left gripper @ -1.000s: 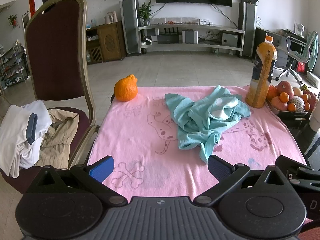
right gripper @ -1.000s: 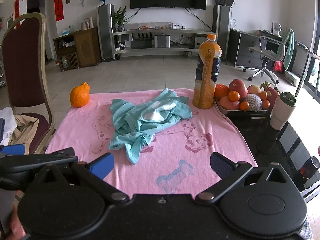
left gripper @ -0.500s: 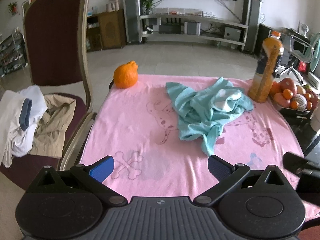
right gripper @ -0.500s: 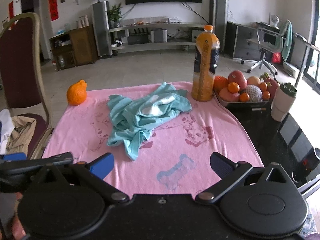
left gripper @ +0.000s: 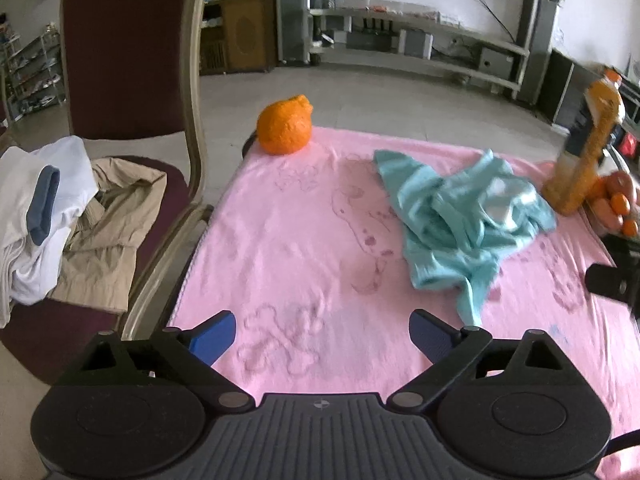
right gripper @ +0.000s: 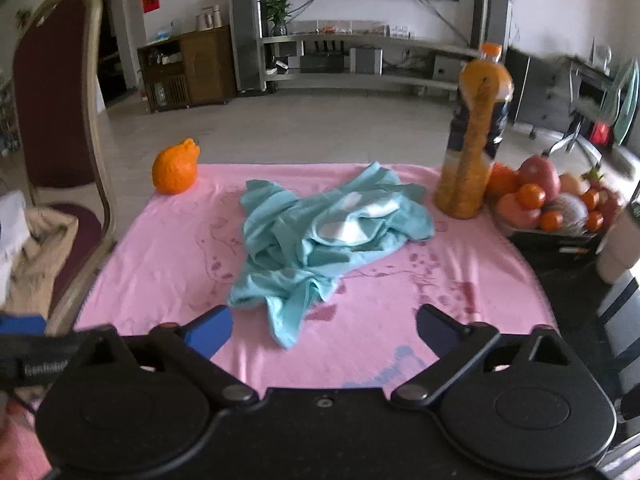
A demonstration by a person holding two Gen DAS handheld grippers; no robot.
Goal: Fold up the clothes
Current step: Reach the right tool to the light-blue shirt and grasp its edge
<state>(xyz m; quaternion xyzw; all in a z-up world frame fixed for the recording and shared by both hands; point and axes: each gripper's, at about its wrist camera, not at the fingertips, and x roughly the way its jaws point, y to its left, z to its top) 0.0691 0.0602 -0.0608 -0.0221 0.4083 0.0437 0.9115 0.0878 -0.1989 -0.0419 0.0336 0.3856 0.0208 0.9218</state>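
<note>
A crumpled teal garment (left gripper: 460,216) (right gripper: 324,236) lies in a heap on the pink towel (left gripper: 300,248) (right gripper: 168,248) that covers the table. My left gripper (left gripper: 322,336) hovers over the towel's near left part, short of the garment; its jaws stand wide and are closing, with nothing between them. My right gripper (right gripper: 324,332) hangs over the near edge, and the garment's dangling tip lies just beyond the gap. Its jaws are wide too and closing on nothing. More clothes (left gripper: 60,216), white and beige, are piled on the chair seat at the left.
An orange citrus fruit (left gripper: 285,125) (right gripper: 176,168) sits at the towel's far left corner. A tall juice bottle (right gripper: 476,136) (left gripper: 588,144) and a fruit tray (right gripper: 556,208) stand at the right, with a white cup (right gripper: 618,248) beside them. A maroon chair (left gripper: 128,48) stands left of the table.
Both grippers have moved forward and down toward the table, so the garment and towel look larger. Both pairs of jaws have narrowed slightly. The garment has not moved.
</note>
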